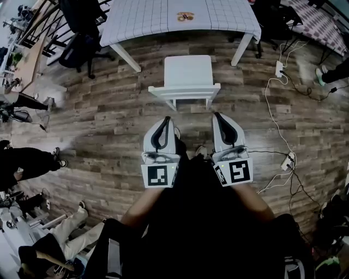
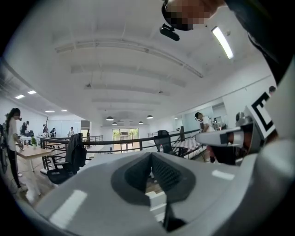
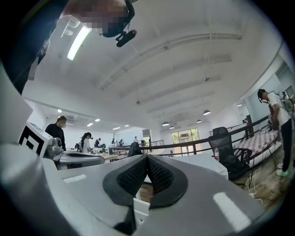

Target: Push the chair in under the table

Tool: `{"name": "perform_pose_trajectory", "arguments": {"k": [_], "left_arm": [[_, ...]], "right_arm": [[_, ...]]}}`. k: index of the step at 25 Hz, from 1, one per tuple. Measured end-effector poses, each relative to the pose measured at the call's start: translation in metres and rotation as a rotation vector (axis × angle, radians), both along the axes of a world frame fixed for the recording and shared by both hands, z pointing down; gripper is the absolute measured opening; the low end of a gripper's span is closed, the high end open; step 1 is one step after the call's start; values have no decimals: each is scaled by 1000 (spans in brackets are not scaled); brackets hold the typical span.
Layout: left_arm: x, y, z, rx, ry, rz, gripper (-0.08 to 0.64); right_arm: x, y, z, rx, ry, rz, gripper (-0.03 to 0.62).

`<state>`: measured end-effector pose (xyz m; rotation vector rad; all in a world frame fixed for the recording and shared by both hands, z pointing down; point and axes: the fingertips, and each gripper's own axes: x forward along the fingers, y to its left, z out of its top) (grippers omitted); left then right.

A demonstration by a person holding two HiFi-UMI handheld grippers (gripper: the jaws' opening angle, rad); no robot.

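Observation:
In the head view a white chair (image 1: 188,76) stands on the wood floor, its seat toward the table (image 1: 163,19) with a checked cloth, its backrest (image 1: 185,91) toward me. The seat is still outside the table's edge. My left gripper (image 1: 166,119) and right gripper (image 1: 216,115) are held level side by side just short of the backrest, not touching it. Both are shut with nothing in them. In the left gripper view the left gripper (image 2: 150,155) has its jaws together, with a bit of the chair (image 2: 156,200) below. The right gripper (image 3: 146,157) looks the same, over the chair (image 3: 139,206).
Cables and power strips (image 1: 279,69) lie on the floor to the right. A black office chair (image 1: 82,41) stands left of the table, and another one (image 3: 229,147) beyond it. People's legs (image 1: 30,161) are at the left. A small object (image 1: 185,17) lies on the table.

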<state>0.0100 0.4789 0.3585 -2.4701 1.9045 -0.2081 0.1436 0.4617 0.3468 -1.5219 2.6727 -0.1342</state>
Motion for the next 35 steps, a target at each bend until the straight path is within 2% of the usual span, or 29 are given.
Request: {"name": "perform_pose_trajectory", "arguments": {"k": [4,12,22,27,31,33,35], "left_arm": [[-8,-7,4,1,-9,-2,9],[-17,-36,13,-5,-22,22,9],[-44,-85,40,-73,-5,26,9],[-58,-123,52,-88,29,33,9],[-68,-151,53,-88,51,48,9],[-76,-163,55,-105,55,58,9],[-90,-178,58,-134,97,52,9]], "right_arm": [[-2,-6,2,-7,-15,4,-2],[-8,-29,5,-24,29,4,-3],[-24,-75,38,-136,87,23,-2],[-39,-112,49,-182,117,15,-2],[-48,-145,51,-183,163,24,-2],[-51,-163,50,-185,165,43,-2],[-57,-183,49,-185,168,56,-2]]}}
